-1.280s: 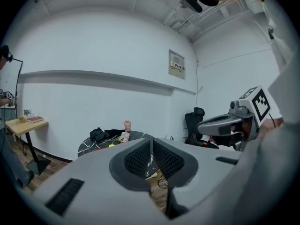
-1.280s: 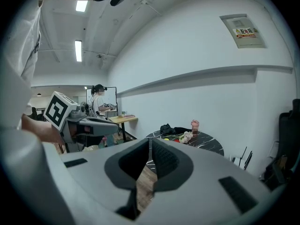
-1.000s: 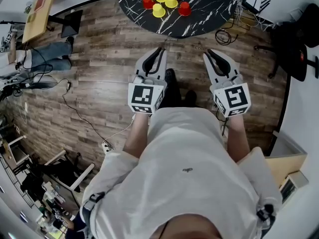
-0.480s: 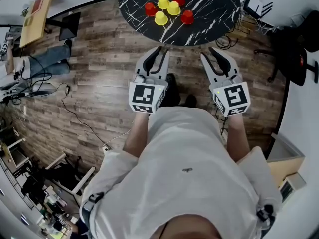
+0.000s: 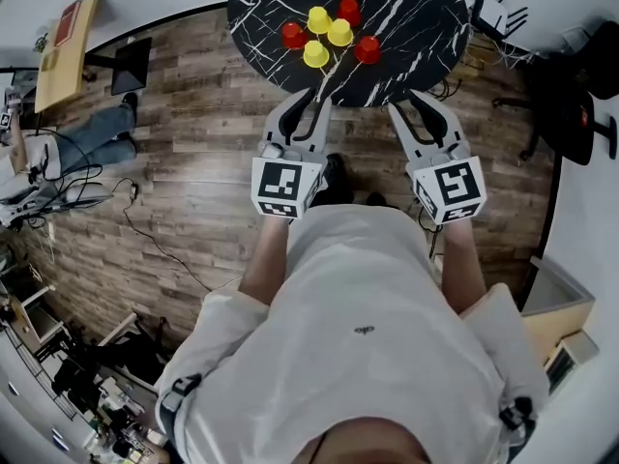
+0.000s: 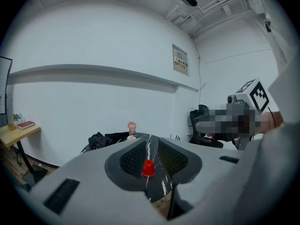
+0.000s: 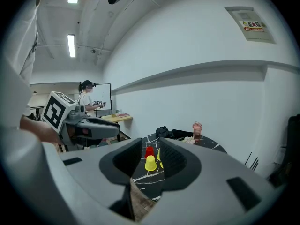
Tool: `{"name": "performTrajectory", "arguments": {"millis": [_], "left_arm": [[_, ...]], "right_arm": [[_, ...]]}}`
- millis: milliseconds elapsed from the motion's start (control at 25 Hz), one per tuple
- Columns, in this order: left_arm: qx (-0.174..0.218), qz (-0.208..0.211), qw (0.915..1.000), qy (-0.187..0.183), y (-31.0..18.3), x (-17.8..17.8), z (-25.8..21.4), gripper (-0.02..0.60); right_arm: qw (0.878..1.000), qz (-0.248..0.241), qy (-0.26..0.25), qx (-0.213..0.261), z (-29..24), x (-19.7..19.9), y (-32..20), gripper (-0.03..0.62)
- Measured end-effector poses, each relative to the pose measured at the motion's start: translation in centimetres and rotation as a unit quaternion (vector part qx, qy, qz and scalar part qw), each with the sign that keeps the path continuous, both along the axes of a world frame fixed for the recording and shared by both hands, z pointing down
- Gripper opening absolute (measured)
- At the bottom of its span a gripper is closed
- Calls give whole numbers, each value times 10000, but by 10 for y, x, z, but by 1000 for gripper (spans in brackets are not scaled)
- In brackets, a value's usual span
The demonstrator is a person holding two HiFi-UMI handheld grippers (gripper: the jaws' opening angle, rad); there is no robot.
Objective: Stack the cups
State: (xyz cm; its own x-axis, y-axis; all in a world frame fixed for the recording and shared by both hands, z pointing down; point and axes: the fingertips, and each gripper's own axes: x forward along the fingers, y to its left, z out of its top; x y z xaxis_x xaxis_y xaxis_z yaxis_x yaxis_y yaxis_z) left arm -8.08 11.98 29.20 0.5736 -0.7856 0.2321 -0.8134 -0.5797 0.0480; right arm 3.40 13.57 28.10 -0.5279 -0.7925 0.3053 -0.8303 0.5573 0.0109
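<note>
Change: both tongs stood nearly clenched a second ago and are now parted. The worktop (image 5: 416, 17) has drawn closer in the head view as the person steps up.
Meaning: this looks like the approach, with the jaws readied for a first pick. No stacking is done yet.
Left tongs (image 5: 314, 100): released and empty. A red cup (image 6: 148, 168) shows through the gap, but it stands far off on the worktop, untouched.
Right tongs (image 5: 411, 102): released and empty. A yellow cup (image 7: 150, 163) shows beyond the gap, also out on the worktop.
Cups (image 5: 315, 54): three red and three yellow in a loose cluster on the near part of the round black marbled worktop. They seem to be mouth-down and none is nested. They lie ahead of both tongs, well apart from them.
Writing: a notice (image 7: 255, 25) hangs on the wall, its print too small to read. Each cube (image 5: 282, 184) bears only black-and-white marker squares. No brand shows on the cups.
</note>
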Motion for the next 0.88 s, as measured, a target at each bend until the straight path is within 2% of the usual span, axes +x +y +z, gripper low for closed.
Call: {"name": "performTrajectory", "arguments": {"millis": [520,880], "left_arm": [[-53,315,9995,57,-42,-15,4,77],[-175,515,9985,75,-48,-13,16,77]], "right_arm": [[9995,227,167,-120,11,-19,-37,110],[9987,334,250,-303,27,-24,-47,112]]}}
